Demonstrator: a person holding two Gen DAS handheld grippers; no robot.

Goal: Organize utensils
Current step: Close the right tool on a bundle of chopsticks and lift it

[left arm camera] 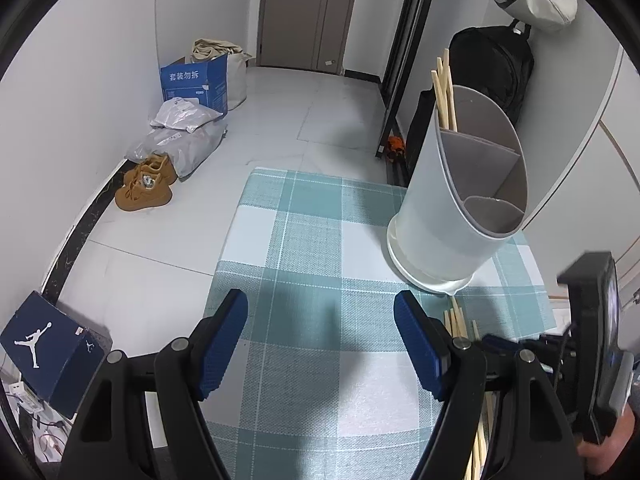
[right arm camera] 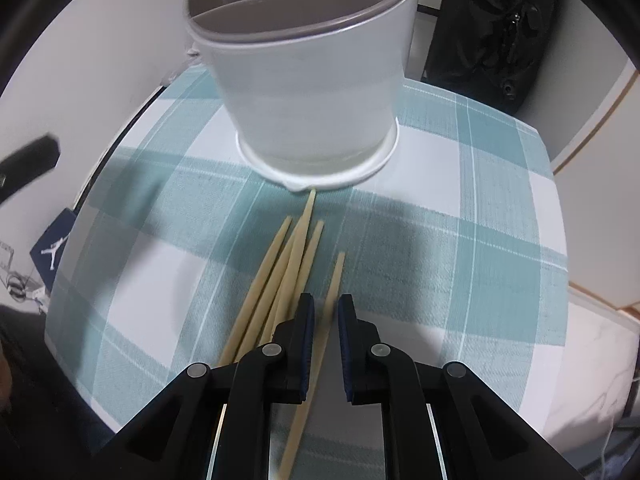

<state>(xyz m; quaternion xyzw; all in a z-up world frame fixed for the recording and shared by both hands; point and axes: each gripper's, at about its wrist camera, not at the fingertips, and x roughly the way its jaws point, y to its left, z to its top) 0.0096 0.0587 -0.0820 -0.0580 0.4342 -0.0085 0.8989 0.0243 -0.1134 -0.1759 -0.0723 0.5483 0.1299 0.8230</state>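
A white utensil holder (left arm camera: pixel 448 204) with grey dividers stands at the right of the checked tablecloth (left arm camera: pixel 312 264); several wooden chopsticks (left arm camera: pixel 445 92) stand in its far compartment. It also shows close ahead in the right wrist view (right arm camera: pixel 308 92). Several loose chopsticks (right arm camera: pixel 280 276) lie on the cloth before it. My right gripper (right arm camera: pixel 325 312) hovers low over them, jaws narrowly apart astride one chopstick (right arm camera: pixel 334 280), not clamped. My left gripper (left arm camera: pixel 320 320) is wide open and empty above the cloth, left of the holder.
The table's left edge (left arm camera: pixel 228 248) drops to a tiled floor with shoes (left arm camera: pixel 146 184), bags and a blue box (left arm camera: pixel 52 352). A black backpack (left arm camera: pixel 496 68) and a white cabinet (left arm camera: pixel 580 140) stand behind the holder.
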